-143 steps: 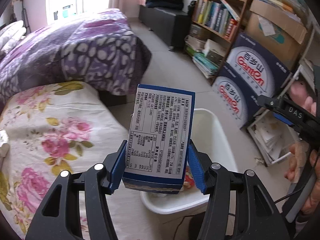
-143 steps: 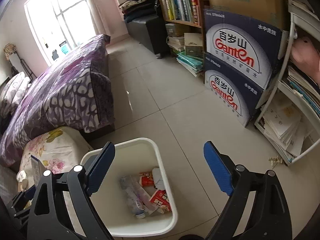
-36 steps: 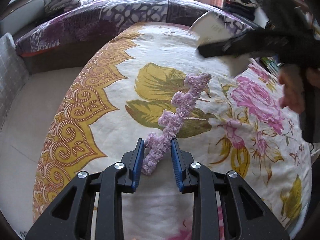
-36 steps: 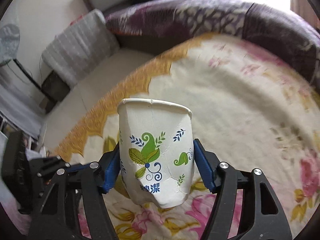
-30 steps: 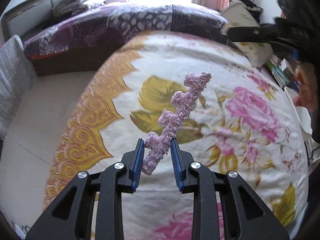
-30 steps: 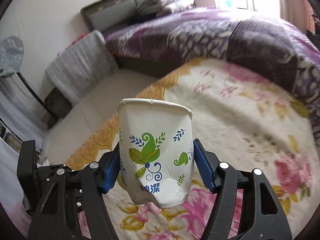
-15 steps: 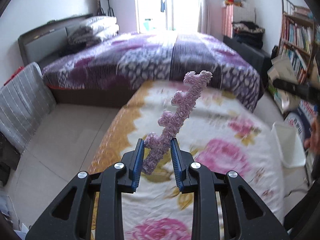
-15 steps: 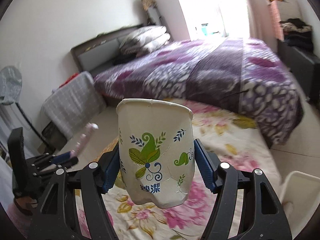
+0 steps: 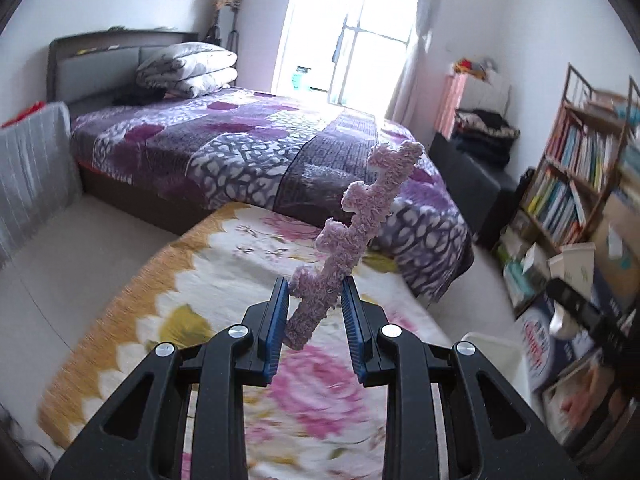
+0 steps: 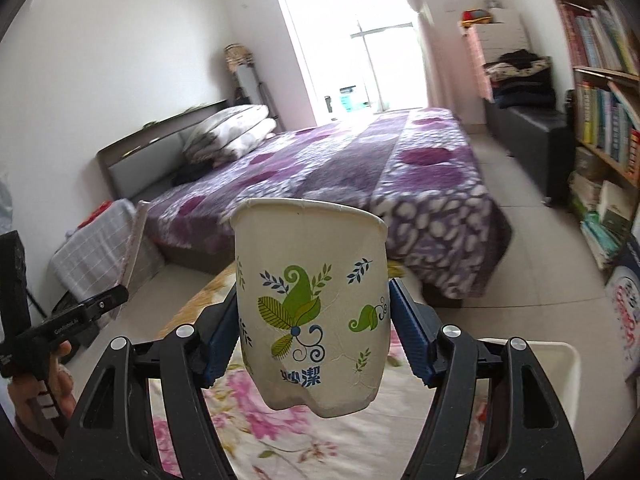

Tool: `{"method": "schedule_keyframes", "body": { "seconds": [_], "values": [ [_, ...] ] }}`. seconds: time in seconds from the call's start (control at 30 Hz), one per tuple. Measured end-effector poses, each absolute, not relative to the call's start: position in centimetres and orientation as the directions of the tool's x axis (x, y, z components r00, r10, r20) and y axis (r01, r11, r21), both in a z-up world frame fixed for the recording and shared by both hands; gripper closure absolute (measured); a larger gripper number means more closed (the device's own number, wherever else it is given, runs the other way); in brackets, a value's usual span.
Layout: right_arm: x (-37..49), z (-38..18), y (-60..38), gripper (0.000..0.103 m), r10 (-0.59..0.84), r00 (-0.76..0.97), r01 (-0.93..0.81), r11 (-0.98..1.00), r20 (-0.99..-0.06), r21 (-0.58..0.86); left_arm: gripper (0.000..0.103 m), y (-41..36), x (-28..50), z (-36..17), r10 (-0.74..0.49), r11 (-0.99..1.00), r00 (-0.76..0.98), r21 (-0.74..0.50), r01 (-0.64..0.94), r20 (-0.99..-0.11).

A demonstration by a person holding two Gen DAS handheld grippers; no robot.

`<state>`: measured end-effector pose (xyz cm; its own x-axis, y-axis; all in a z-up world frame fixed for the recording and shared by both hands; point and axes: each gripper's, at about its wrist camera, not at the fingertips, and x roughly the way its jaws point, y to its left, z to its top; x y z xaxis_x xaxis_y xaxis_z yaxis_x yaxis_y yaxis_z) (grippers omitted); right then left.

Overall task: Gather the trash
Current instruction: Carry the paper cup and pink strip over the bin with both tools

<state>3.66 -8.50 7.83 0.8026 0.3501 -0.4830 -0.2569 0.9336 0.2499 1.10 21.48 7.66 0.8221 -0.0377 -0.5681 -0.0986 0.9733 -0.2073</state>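
You have swung both grippers up off the floral cover (image 9: 192, 280) toward the white bin (image 10: 560, 364) past its right edge. Your right gripper (image 10: 310, 336) clamps the crumpled paper cup (image 10: 310, 308); your left gripper (image 9: 314, 316) pinches the fuzzy pink strip (image 9: 352, 236). Both look ready to carry over and drop in.

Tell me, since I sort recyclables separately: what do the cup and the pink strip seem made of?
The cup: apparently thin paper, matte with printed leaves; its wall is creased and dented. The pink strip: probably soft fuzzy yarn or chenille fabric, judging by its nubby, fluffy surface.
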Motion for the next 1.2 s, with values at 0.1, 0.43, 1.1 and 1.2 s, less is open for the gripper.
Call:
{"method": "schedule_keyframes", "body": {
  "seconds": [0.1, 0.43, 1.1, 1.2],
  "values": [
    [3.7, 7.3, -10.7, 0.037, 0.312, 0.819, -0.213, 0.945, -0.482, 0.248, 0.075, 19.3, 1.6, 6.7, -0.033, 0.968, 0.819, -0.223, -0.116, -0.573],
    [4.8, 2.4, -18.2, 0.037, 0.181, 0.831, -0.028, 0.958, -0.526, 0.284, 0.075, 12.2, 3.6, 3.8, -0.048, 0.971, 0.808, -0.217, -0.1, -0.587],
    [4.0, -0.1, -30.7, 0.028, 0.0, 0.794, 0.27, 0.896, -0.607, 0.353, 0.075, -0.1, 5.1, 0.5, -0.222, 0.974, 0.739, -0.171, 0.145, -0.636],
    [3.6, -0.2, -32.1, 0.019, -0.01, 0.796, 0.294, 0.88, -0.605, 0.373, 0.075, -1.9, 5.1, 0.0, -0.244, 0.97, 0.72, -0.151, 0.192, -0.65]
  ]
}}
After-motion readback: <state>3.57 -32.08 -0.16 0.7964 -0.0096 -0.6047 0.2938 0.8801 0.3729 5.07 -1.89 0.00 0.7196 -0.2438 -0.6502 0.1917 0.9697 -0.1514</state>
